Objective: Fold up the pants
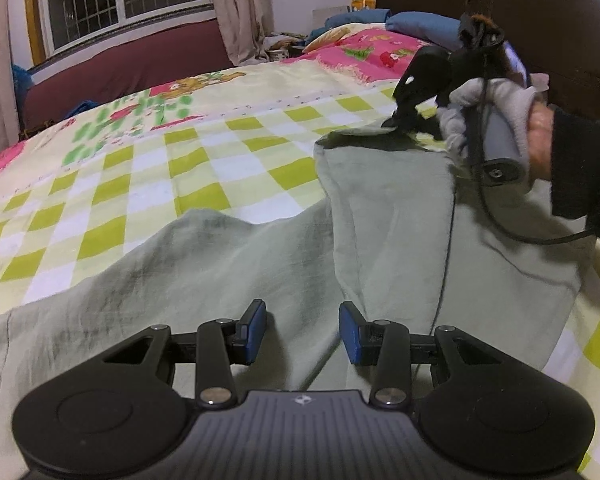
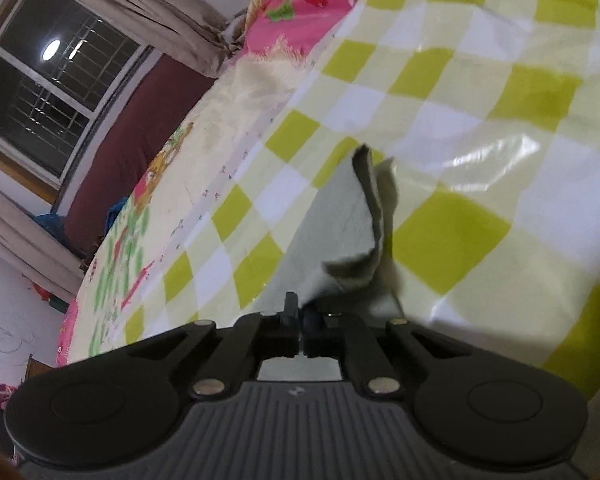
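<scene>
Pale green pants (image 1: 228, 272) are lying across the checked bedsheet (image 1: 148, 184), filling the lower frame. Left gripper (image 1: 303, 330) is hovering over them, jaws apart, nothing between. Upper right, the gloved right hand (image 1: 496, 120) is angling the right gripper (image 2: 300, 322) downward, jaws clamped together on the pants' corner.

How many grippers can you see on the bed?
2. The left gripper hovers open over the near part of the green pants. The right gripper, in a gloved hand, is shut on the pants' far corner. None seem hidden.
</scene>
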{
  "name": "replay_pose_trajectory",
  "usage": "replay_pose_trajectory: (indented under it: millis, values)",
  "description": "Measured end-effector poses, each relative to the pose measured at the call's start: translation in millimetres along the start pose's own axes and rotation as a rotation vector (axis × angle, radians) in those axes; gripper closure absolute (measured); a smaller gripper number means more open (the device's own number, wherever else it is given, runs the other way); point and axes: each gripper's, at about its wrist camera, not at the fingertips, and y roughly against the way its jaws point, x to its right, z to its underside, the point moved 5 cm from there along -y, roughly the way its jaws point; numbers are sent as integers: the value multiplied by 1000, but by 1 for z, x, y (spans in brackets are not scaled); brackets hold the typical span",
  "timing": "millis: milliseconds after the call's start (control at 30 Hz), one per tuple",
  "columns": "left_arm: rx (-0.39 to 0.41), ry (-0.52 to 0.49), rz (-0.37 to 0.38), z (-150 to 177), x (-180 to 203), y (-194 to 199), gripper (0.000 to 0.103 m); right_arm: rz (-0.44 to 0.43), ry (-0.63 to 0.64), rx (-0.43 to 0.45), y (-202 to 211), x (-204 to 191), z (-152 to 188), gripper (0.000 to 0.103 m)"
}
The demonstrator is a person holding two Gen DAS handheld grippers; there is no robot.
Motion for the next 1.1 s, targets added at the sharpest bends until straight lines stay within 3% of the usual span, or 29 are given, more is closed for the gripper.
replay_pose_trajectory:
  millis: [267,533,700,900,1000,1100]
  values:
    - [35,-80,18,-19,28,15,49,-92,99,110,100,9,-54,100]
    - [39,-185,86,-29,83,23,49,-20,130,177,212,81,-100,100]
    - [19,-275,114,-26,115,24,49,29,102,138,232,128,-85,100]
    - [-16,-335,126,-20,135,25,49,95,22,43,212,175,-61,100]
    - [-33,-354,133,-19,141,25,49,79,16,40,210,174,-66,100]
    - [-28,-363,124,-22,142,28,49,2,68,81,217,143,-82,100]
